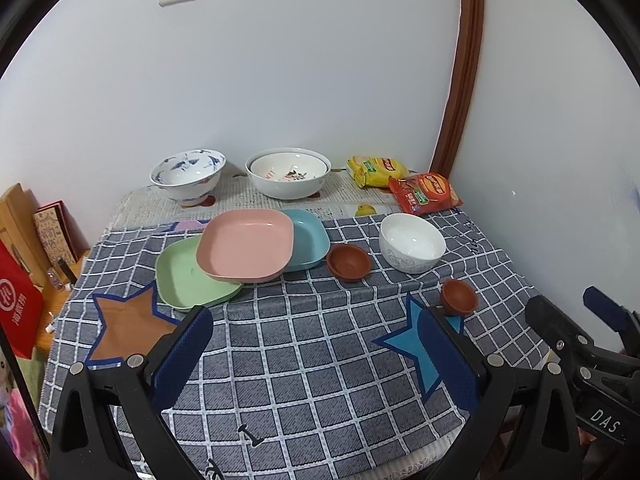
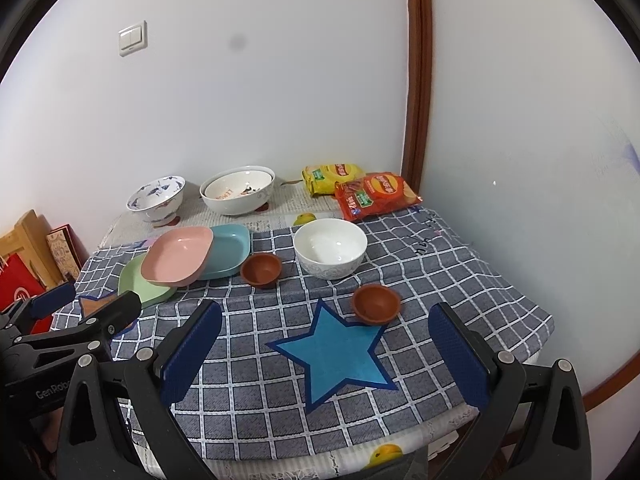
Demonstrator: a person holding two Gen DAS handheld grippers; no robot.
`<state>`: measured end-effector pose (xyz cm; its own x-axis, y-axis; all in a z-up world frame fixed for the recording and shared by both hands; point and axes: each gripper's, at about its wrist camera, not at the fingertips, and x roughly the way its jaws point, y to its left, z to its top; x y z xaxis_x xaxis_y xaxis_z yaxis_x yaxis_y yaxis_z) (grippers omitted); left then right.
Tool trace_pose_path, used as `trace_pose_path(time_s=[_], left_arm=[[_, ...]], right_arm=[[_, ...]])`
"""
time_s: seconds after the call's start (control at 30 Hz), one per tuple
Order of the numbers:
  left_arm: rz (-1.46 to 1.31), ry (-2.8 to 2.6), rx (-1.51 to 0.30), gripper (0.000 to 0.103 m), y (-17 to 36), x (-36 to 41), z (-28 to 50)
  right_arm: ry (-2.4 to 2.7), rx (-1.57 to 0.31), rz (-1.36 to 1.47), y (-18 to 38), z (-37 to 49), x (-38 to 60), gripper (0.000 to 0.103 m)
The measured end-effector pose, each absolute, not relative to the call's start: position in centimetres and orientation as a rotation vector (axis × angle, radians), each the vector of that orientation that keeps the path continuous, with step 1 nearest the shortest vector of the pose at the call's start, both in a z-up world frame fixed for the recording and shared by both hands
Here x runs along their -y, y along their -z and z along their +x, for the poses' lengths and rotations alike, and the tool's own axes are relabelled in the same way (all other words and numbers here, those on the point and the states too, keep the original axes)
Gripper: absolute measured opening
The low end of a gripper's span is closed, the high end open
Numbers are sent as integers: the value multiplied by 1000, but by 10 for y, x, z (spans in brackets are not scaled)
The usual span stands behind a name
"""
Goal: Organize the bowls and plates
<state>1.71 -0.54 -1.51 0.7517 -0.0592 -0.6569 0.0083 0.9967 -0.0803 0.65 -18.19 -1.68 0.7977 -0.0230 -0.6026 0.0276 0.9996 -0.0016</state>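
Your table (image 1: 320, 420) is covered with a grey checked cloth (image 1: 304, 344) that has a brown star (image 1: 128, 328) on the left and a blue star (image 2: 336, 356) on the right.

Biggest dishes sit at the back near the wall: a large white bowl (image 1: 288, 188) with a smaller printed bowl (image 1: 286, 170) nested in it, and left of that a blue-and-white footed bowl (image 1: 188, 176).

In the middle you've got three square plates overlapping: the pink plate (image 1: 246, 246) sits on top, tilted across the green plate (image 1: 188, 276) on its left and the blue plate (image 1: 306, 236) on its right.

Right of those is a plain white bowl (image 1: 412, 246), standing alone on the cloth.

Two chip bags lie in the far right corner, the yellow bag (image 1: 376, 168) behind the red bag (image 1: 424, 192), overlapping a bit.

Smallest stuff: one brown cup (image 1: 348, 262) between the blue plate and the white bowl, and a second brown cup (image 2: 376, 302) nearer you, just touching the top of the blue star.

Your left gripper (image 1: 316, 356) hangs over the near part of the cloth, jaws spread wide, nothing between them. Your right gripper (image 2: 326, 352) is the same: wide apart, empty, framing the blue star.
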Motion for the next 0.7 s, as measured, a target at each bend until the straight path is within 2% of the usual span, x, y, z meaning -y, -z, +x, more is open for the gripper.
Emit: trace_pose_path(time_s=[0.37,0.43,0.7], left_arm=[[-124,55,-775,102,34,-15,52],[-132,59,-796,99,41,-17,60],[-155,62,-858,97,64,-29,85]], right_arm=[[83,-636,-2,25,28,190,102],[87,-636,2,26,33,193,102],[39,-658,48,35,63,191,100]])
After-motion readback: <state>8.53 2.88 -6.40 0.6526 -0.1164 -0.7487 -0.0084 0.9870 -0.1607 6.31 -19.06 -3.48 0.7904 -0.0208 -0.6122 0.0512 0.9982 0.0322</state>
